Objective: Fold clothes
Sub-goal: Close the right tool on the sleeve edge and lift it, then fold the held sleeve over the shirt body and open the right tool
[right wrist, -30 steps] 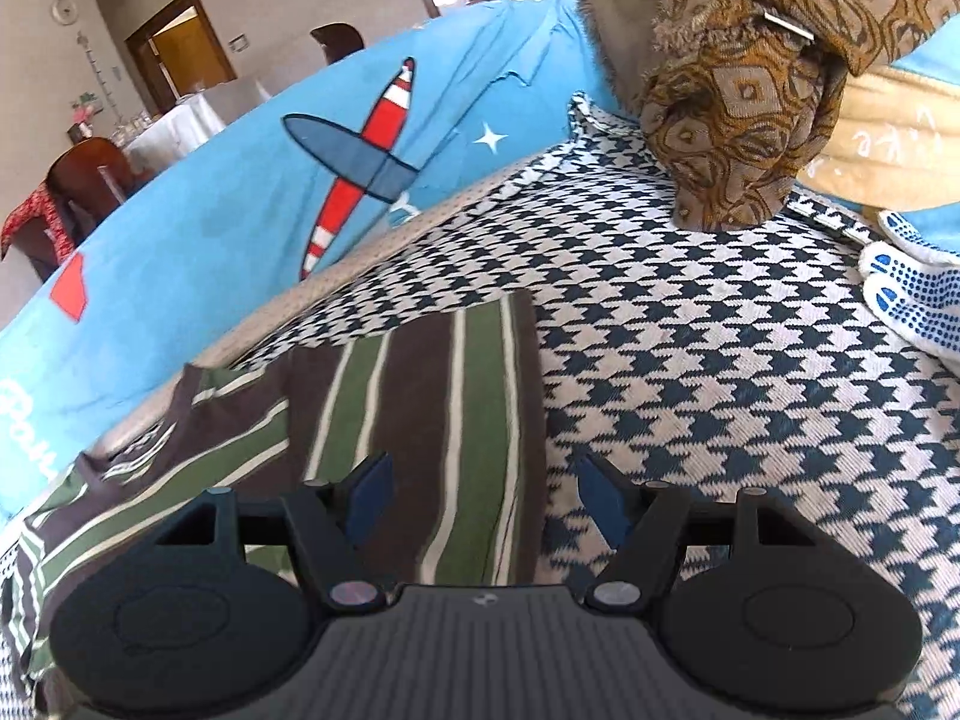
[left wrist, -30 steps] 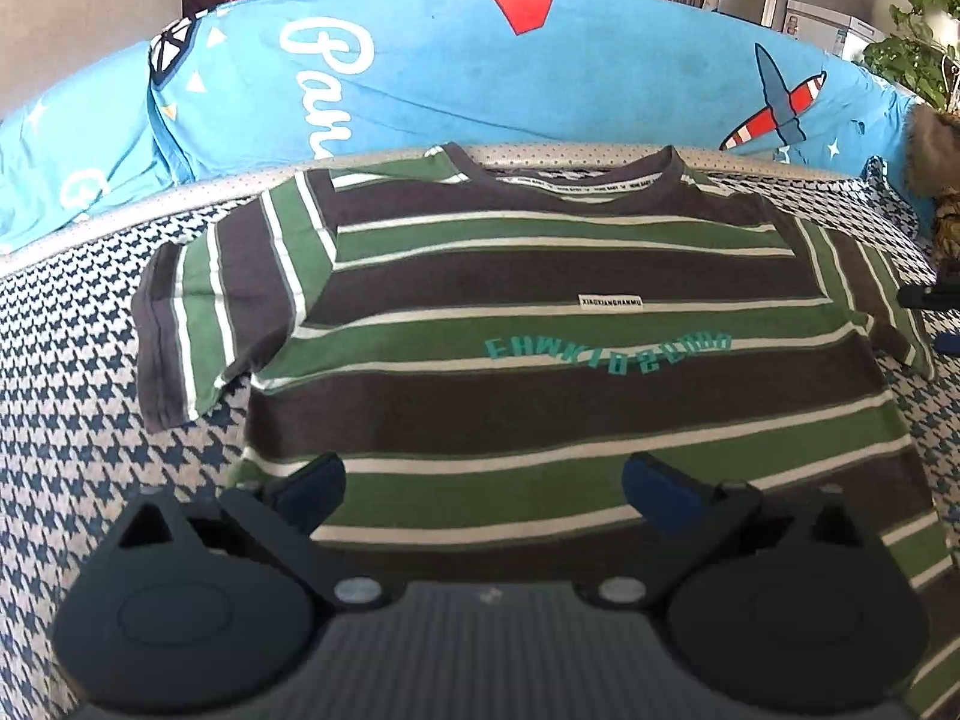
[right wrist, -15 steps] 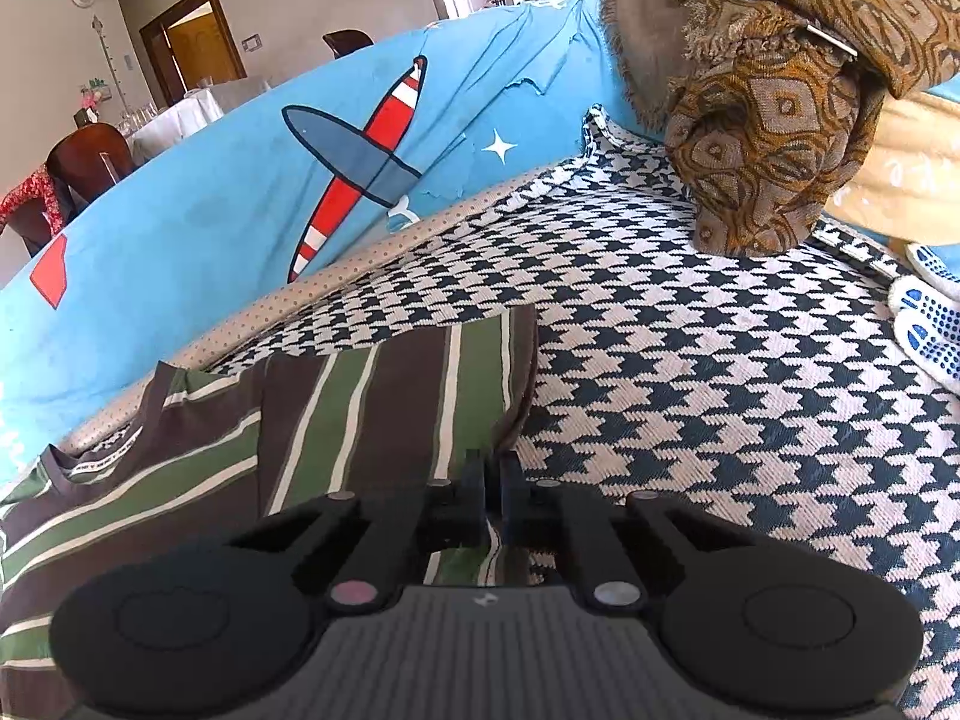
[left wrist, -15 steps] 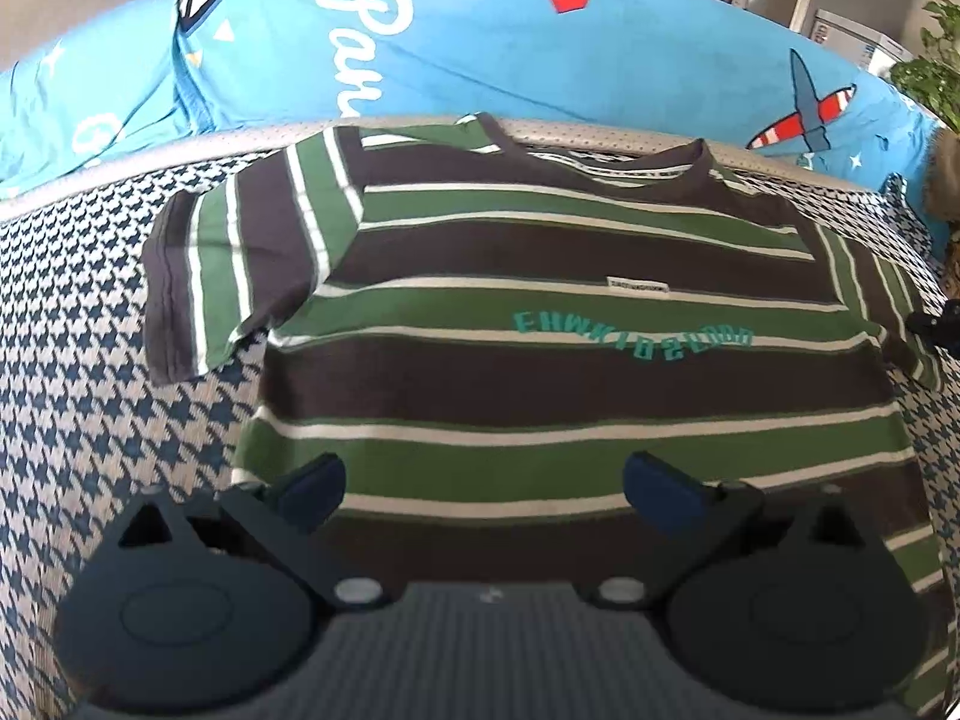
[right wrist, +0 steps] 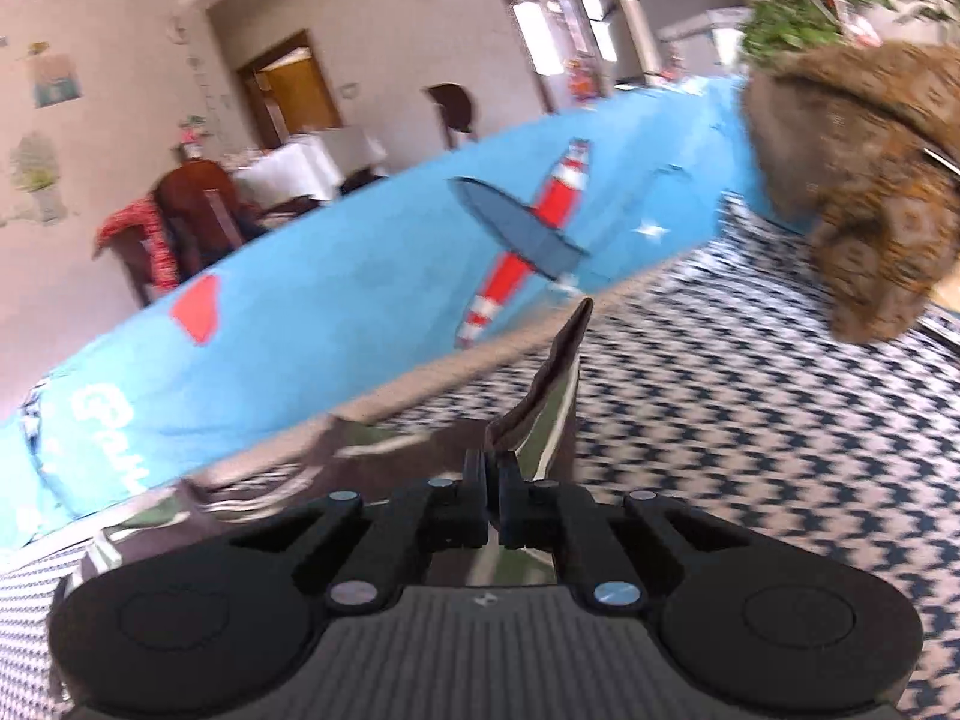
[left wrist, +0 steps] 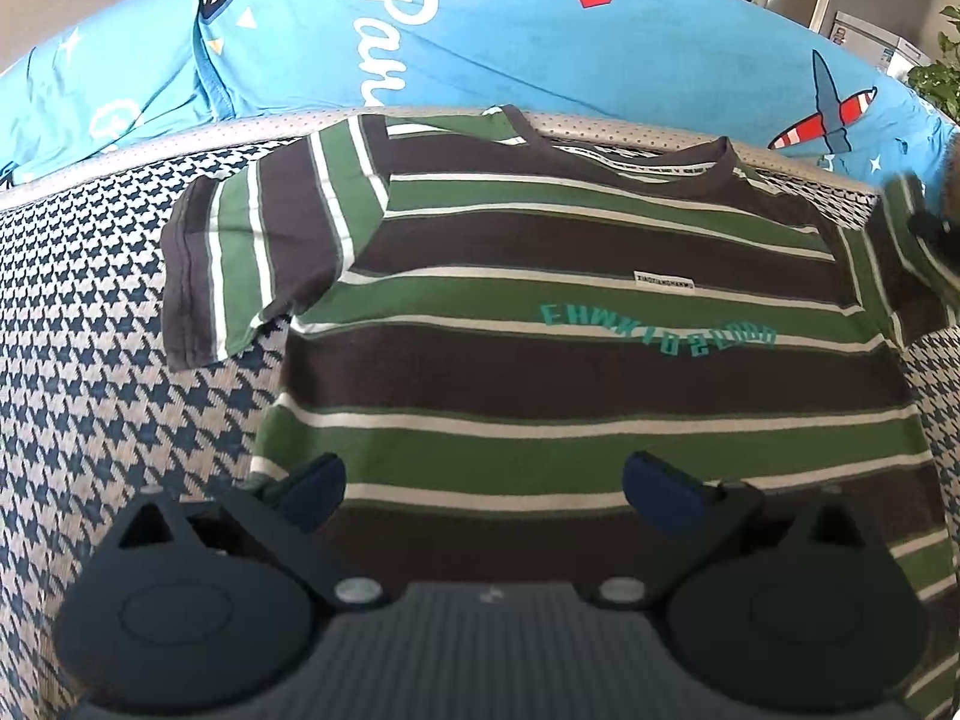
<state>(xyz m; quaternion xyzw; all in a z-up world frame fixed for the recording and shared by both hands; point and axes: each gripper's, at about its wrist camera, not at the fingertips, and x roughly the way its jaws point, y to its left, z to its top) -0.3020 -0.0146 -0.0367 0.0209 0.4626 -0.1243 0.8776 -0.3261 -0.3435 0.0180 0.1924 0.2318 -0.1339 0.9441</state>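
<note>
Sleeve (right wrist: 555, 396) lifted since | right jaws pinch it | left jaws wide, empty | brown throw (right wrist: 864, 192) blurred, maybe clear

We see a home: a houndstooth-covered sofa (right wrist: 750, 420), a white-clothed dining table (right wrist: 300, 165), wooden chairs (right wrist: 198, 216).

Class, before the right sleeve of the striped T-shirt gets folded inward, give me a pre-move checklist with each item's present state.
1. Right gripper clamped on the sleeve: ok, fabric stands up from between its shut fingers.
2. Left gripper free: ok, open above the hem, holding nothing.
3. T-shirt body flat on the houndstooth cover: ok.
4. Opposite sleeve spread out: ok.
5. Fold path clear of the brown blanket: ok, it lies off to the side.
6. Grip depth on the sleeve: cannot tell, picture blurred.
</note>
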